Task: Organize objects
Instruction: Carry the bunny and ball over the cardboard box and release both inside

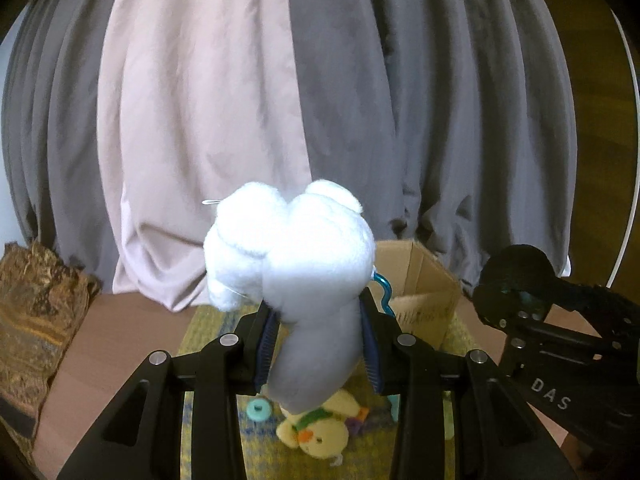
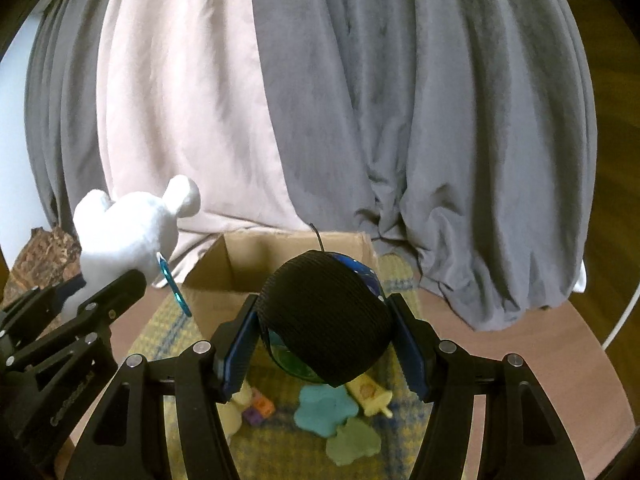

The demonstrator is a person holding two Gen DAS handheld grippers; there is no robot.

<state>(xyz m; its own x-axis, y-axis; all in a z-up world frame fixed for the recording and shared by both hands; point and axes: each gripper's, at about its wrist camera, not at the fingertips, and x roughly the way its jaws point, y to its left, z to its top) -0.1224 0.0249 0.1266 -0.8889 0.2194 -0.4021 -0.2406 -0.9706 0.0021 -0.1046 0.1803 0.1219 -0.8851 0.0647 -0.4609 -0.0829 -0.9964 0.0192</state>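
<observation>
My left gripper (image 1: 318,344) is shut on a white plush toy (image 1: 292,248) and holds it up above the mat; a blue carabiner (image 1: 385,292) hangs from it. The plush also shows in the right wrist view (image 2: 120,236), left of the box. My right gripper (image 2: 324,344) is shut on a black ribbed ball-like object (image 2: 326,320) with a blue-green part underneath, held in front of an open cardboard box (image 2: 240,264). The box also shows in the left wrist view (image 1: 424,292), behind the plush.
A yellow woven mat (image 2: 168,328) lies on a round wooden table (image 2: 500,320). On it lie a yellow plush duck (image 1: 320,432), a teal ring (image 1: 259,409), a blue (image 2: 324,412) and a green (image 2: 352,440) flat shape, and small blocks (image 2: 260,408). Curtains hang behind.
</observation>
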